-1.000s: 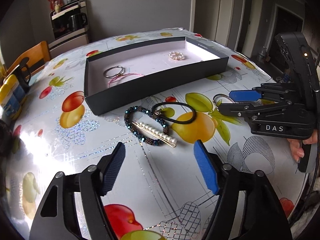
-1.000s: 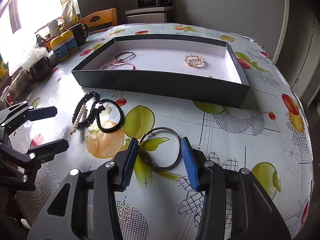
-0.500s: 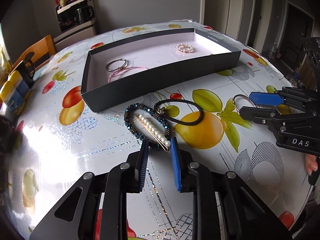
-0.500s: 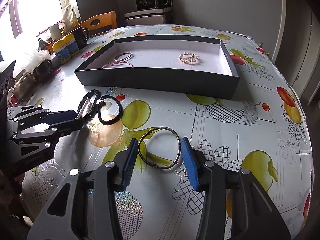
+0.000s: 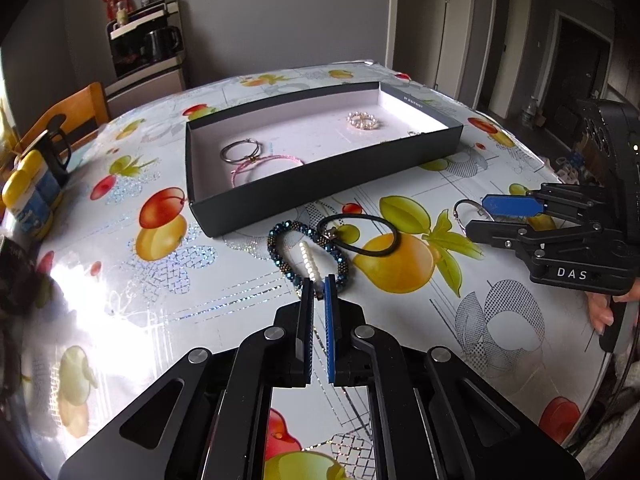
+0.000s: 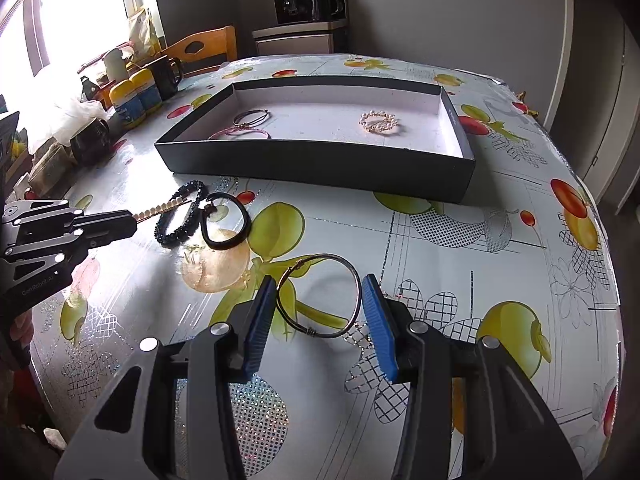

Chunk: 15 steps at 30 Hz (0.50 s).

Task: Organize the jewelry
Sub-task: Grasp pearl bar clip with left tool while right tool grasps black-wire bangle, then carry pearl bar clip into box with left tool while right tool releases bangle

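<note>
My left gripper point(image 5: 319, 286) is shut on the near end of a pearl hair clip point(image 5: 309, 261), which points up and away over a dark beaded bracelet point(image 5: 298, 245); the clip also shows in the right wrist view point(image 6: 158, 210). A black hair tie point(image 5: 360, 232) lies beside the bracelet. My right gripper point(image 6: 318, 308) grips a thin metal bangle point(image 6: 320, 296) across its width, lifted off the cloth with its shadow below. The black tray point(image 5: 320, 176) behind holds a metal ring point(image 5: 240, 150), a pink loop point(image 5: 264, 164) and a pearl ring point(image 5: 362, 120).
The table has a fruit-print oilcloth point(image 6: 460, 240). Mugs and yellow-capped bottles point(image 6: 136, 96) stand at its left edge by a wooden chair point(image 6: 200, 46). A coffee machine on a cabinet point(image 6: 308, 4) stands by the far wall.
My left gripper moved forward and closed on the pearl clip, lifting its near end. My right gripper has raised the bangle off the table.
</note>
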{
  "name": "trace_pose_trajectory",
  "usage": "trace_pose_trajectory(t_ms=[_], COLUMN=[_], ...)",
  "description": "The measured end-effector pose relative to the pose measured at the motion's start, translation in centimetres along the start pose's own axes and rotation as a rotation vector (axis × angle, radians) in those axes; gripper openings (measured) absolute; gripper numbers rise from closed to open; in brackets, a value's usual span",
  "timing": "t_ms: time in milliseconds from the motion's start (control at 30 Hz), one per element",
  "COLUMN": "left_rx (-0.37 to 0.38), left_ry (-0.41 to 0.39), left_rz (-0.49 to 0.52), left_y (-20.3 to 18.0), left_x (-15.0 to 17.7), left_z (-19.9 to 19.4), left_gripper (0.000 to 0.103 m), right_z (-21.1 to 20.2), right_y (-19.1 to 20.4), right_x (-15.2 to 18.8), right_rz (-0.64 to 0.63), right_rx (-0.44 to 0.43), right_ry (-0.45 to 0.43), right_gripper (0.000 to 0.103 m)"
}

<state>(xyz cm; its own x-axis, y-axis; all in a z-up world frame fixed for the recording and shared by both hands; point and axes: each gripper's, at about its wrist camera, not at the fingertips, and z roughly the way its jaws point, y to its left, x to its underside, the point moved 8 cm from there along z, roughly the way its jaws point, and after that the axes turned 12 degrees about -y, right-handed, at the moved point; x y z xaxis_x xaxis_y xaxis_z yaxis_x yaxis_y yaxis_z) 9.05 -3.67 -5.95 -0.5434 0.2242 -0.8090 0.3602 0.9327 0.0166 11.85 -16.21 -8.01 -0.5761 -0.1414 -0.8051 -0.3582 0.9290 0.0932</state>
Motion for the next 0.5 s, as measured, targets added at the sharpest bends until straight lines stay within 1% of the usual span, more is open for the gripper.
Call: trace_pose_trajectory(t_ms=[233, 367, 500], left_rx=[0.018, 0.029, 0.036], left_ry=[-0.057, -0.097, -0.119], left_rz=[0.001, 0.005, 0.019], left_y=[-0.1, 0.1, 0.6], left_x=[-1.6, -3.5, -5.9], left_z=[-1.9, -2.8, -1.8], left_gripper=[0.005, 0.005, 0.005], right_z=[-1.1, -1.9, -1.8], right_y=[-0.1, -0.1, -0.2], right_x=[-1.2, -3.2, -5.9], right_rz=[-0.002, -0.014, -0.032], right_rx=[-0.004, -0.013, -0.007], right_ry=[-0.026, -0.061, -0.094], right_gripper=[0.044, 0.044, 0.044])
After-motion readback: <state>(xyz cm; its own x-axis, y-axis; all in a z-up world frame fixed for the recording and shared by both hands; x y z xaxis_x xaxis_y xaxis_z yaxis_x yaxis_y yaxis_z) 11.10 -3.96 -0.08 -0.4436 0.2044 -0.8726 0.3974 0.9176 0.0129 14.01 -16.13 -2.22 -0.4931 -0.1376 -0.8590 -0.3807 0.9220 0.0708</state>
